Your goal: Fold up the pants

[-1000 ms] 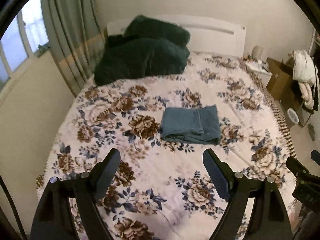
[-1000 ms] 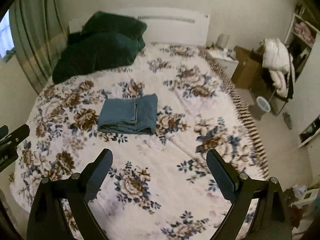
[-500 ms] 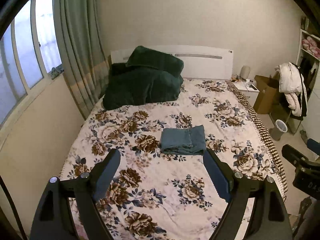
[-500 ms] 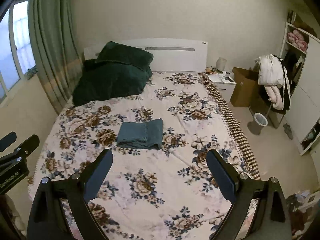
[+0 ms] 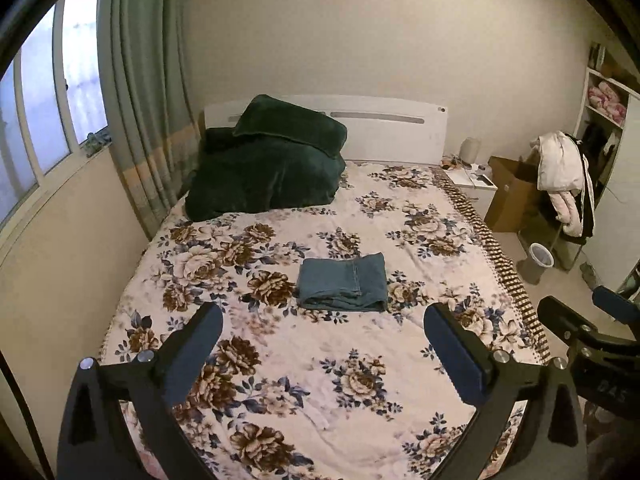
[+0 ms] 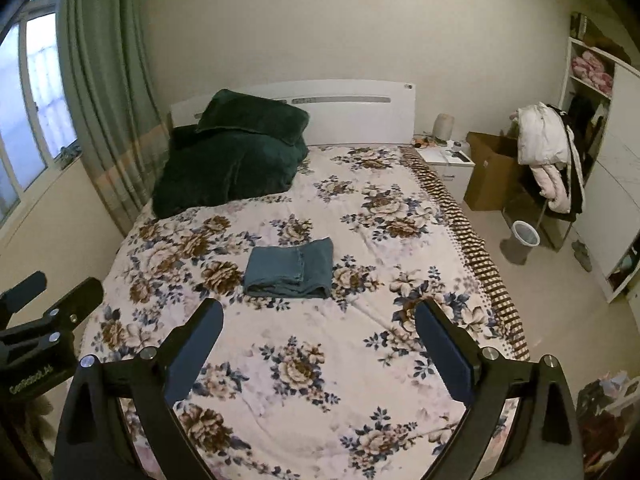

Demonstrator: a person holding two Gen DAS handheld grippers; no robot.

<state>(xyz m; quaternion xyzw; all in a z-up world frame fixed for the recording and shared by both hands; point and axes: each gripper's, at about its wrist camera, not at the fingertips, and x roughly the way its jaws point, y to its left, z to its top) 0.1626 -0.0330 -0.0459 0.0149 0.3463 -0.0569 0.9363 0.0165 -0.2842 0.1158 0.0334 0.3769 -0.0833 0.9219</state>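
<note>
The blue denim pants (image 5: 343, 283) lie folded into a compact rectangle near the middle of the floral bedspread (image 5: 280, 360); the right wrist view shows the pants (image 6: 290, 267) too. My left gripper (image 5: 323, 330) is held well back from the pants, above the bed's foot; its jaws are opening wide, with nothing between them. My right gripper (image 6: 319, 326) hangs likewise high and back, jaws wide apart and empty. Each gripper shows at the edge of the other's view: the right gripper (image 5: 592, 344) and the left gripper (image 6: 40, 320).
Dark green bedding (image 5: 268, 168) is piled at the white headboard (image 5: 380, 128). A curtain (image 5: 140, 120) and a window stand left of the bed. On the right are a nightstand (image 6: 448, 162), a cardboard box (image 6: 490, 172), clothes on a chair (image 6: 548, 152), a small bin (image 6: 525, 234) and shelves (image 6: 592, 80).
Both grippers pulled up and back from the bed, mostly in the first half second, so the folded pants look smaller and farther. The left jaws spread slightly wider. The pants stayed put.
</note>
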